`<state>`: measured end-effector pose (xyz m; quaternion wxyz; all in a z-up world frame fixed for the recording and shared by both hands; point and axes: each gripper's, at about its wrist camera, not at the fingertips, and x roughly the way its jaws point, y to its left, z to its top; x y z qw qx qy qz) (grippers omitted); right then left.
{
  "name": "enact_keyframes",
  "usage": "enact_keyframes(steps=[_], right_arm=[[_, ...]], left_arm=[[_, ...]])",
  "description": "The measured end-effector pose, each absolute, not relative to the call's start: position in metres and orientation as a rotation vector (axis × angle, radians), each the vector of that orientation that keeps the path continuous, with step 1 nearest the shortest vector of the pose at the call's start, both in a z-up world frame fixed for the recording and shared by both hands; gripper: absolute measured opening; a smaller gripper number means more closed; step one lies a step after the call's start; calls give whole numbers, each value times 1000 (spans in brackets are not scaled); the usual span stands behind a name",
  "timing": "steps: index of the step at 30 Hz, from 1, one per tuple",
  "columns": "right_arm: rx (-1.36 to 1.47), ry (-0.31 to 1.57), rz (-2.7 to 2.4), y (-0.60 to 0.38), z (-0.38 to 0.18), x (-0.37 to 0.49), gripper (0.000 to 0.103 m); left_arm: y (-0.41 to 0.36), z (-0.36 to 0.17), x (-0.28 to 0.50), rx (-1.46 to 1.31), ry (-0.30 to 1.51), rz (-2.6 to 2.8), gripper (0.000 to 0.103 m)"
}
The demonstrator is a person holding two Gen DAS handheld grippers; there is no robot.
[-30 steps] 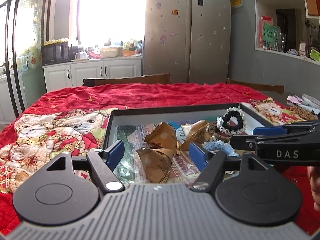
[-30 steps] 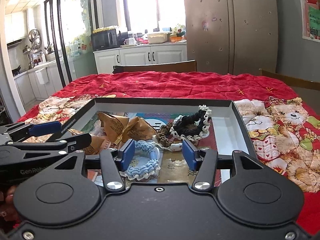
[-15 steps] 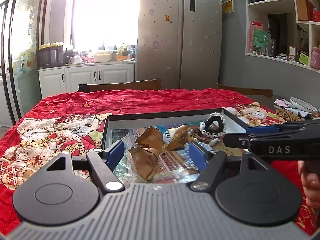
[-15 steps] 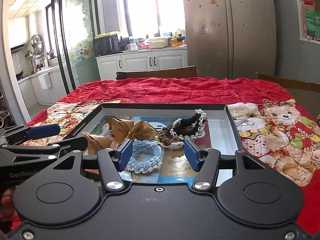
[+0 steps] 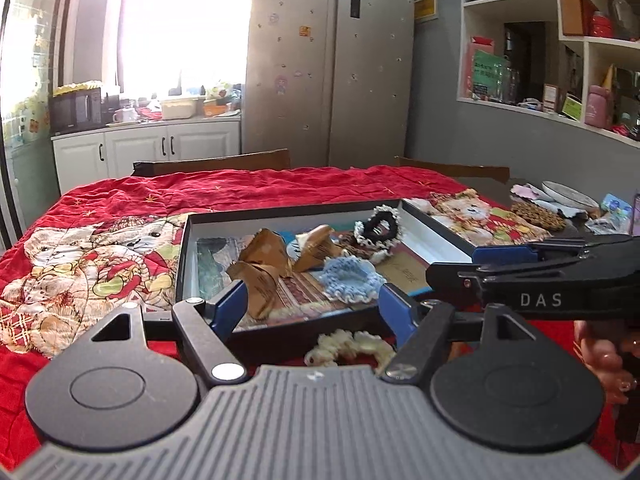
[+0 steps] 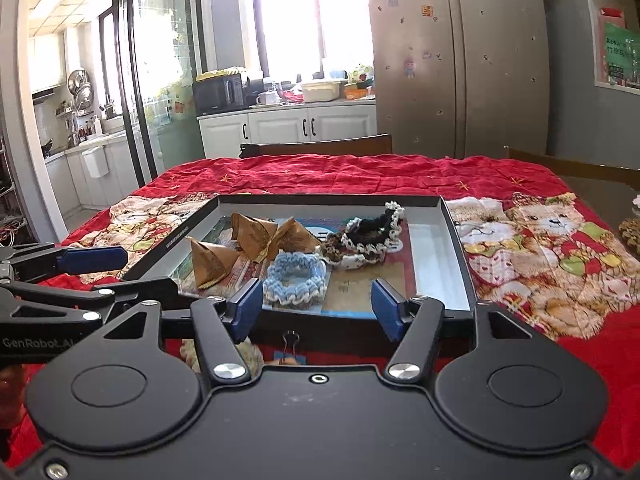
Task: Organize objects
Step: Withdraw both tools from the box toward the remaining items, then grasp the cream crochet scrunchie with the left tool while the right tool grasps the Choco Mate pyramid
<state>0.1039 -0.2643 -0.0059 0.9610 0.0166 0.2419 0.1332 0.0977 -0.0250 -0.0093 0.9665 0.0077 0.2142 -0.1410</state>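
Note:
A black-rimmed tray [image 5: 183, 248] [image 6: 452, 224] lies on the red cloth. In it are brown paper packets [image 5: 260, 276] [image 6: 276, 236], a light blue knitted scrunchie [image 5: 348, 278] [image 6: 296, 280], and a black-and-white scrunchie [image 5: 380, 226] [image 6: 376, 228]. A cream scrunchie [image 5: 348, 346] lies on the cloth in front of the tray. My left gripper [image 5: 312, 308] is open and empty above the tray's near edge. My right gripper [image 6: 316, 306] is open and empty, just behind the tray's near edge. A black binder clip [image 6: 290, 340] lies below it.
The red teddy-bear tablecloth [image 5: 120, 216] covers the table. Chair backs [image 5: 212, 166] stand at the far side. A plate and small items [image 5: 568, 200] sit at the table's right end. A fridge [image 5: 332, 64] and cabinets stand behind.
Both grippers have pulled back toward me and risen a little. The tray looks farther away, and the cream scrunchie and binder clip in front of it have come into view.

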Motion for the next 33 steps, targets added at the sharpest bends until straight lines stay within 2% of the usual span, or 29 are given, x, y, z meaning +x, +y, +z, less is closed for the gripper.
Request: enact_keyframes(steps=[24,33], right_arm=[[-89,524,313,-258,-38,67,61],[-89,563,323,-254,-47,79,57]], left_arm=[[-27,-47,96,7,562,-288,82],[-26,-54,114,-57,607,-281,75]])
